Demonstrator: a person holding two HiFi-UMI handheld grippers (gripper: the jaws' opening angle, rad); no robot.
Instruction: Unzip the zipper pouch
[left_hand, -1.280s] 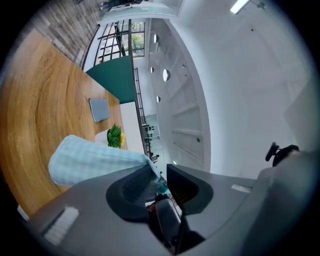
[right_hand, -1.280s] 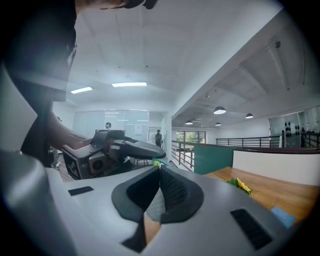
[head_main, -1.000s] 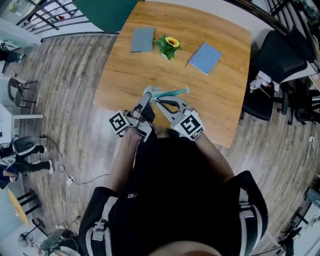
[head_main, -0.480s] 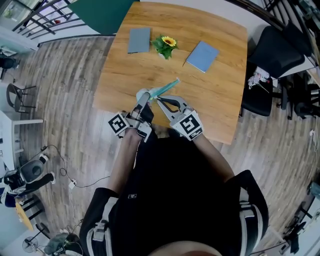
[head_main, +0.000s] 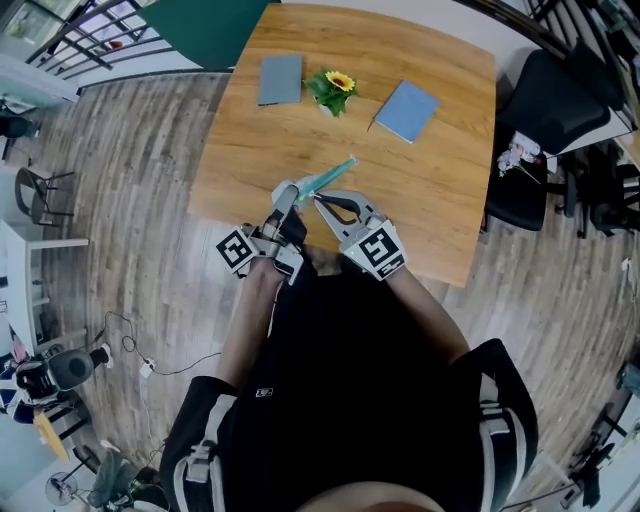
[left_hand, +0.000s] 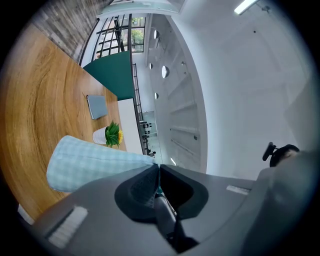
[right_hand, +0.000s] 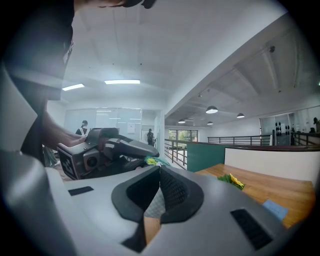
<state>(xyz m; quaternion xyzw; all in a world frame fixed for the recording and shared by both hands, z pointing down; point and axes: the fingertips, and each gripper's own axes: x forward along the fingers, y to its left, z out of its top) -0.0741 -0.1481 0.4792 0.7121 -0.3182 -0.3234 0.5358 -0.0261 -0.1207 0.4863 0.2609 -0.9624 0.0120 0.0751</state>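
Your left gripper (head_main: 288, 190) clenched the pouch (head_main: 332, 175) by its near end. Your right gripper (head_main: 318, 200) pinched it just beside; its length ran away from both.

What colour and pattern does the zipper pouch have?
The pouch is pale blue-green with a fine white check; the left gripper view shows it best.

Soft checked cloth pouch (left_hand: 90, 165), smooth varnished wooden table (head_main: 430, 200)

Both tools clamped!
Left tool (head_main: 284, 191) and right tool (head_main: 314, 198) out front, tips nearly meeting, jaws pressed together.
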